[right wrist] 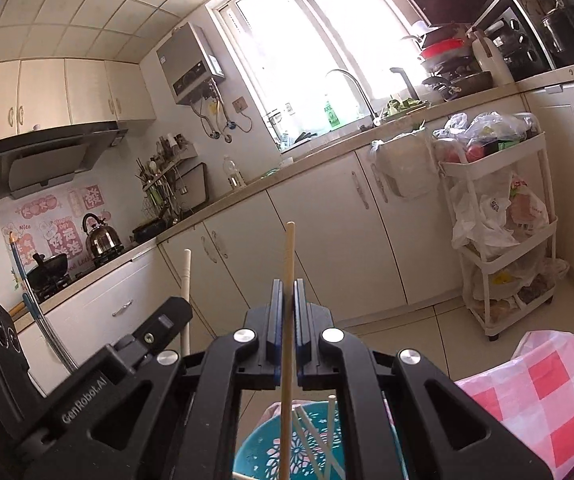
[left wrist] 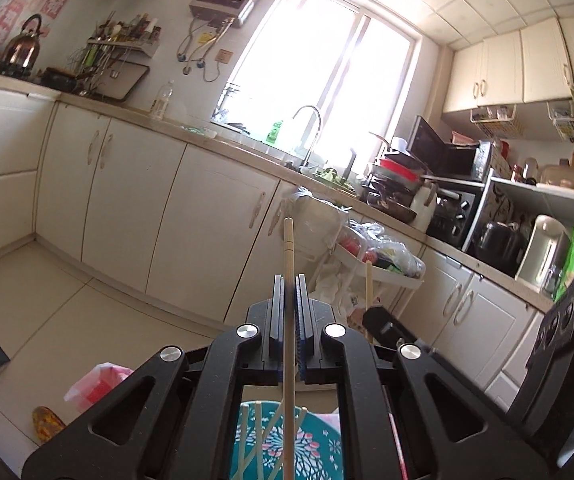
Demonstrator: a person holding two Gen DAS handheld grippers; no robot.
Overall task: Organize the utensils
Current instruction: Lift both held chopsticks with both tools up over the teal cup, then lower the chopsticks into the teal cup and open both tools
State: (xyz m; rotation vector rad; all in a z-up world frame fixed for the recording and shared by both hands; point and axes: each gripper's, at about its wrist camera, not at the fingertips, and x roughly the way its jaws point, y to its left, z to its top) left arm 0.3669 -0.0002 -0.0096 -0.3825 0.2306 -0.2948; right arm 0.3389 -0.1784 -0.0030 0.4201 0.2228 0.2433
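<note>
Here each claw is clamped on one chopstick: the left claw (left wrist: 289, 280) on a wooden chopstick (left wrist: 288, 256), the right claw (right wrist: 288, 284) on another chopstick (right wrist: 289, 256), each stick jutting past the pads and trailing back above the teal bowl (left wrist: 327, 452). More sticks lie crossed in that bowl. The sticks are judged light, stiff and smooth, so they could pivot or slip; a hold nearer the middle is judged steadier. The bowl is cut off by the claw frames, what it rests on is hidden, and no holder can be made out.
</note>
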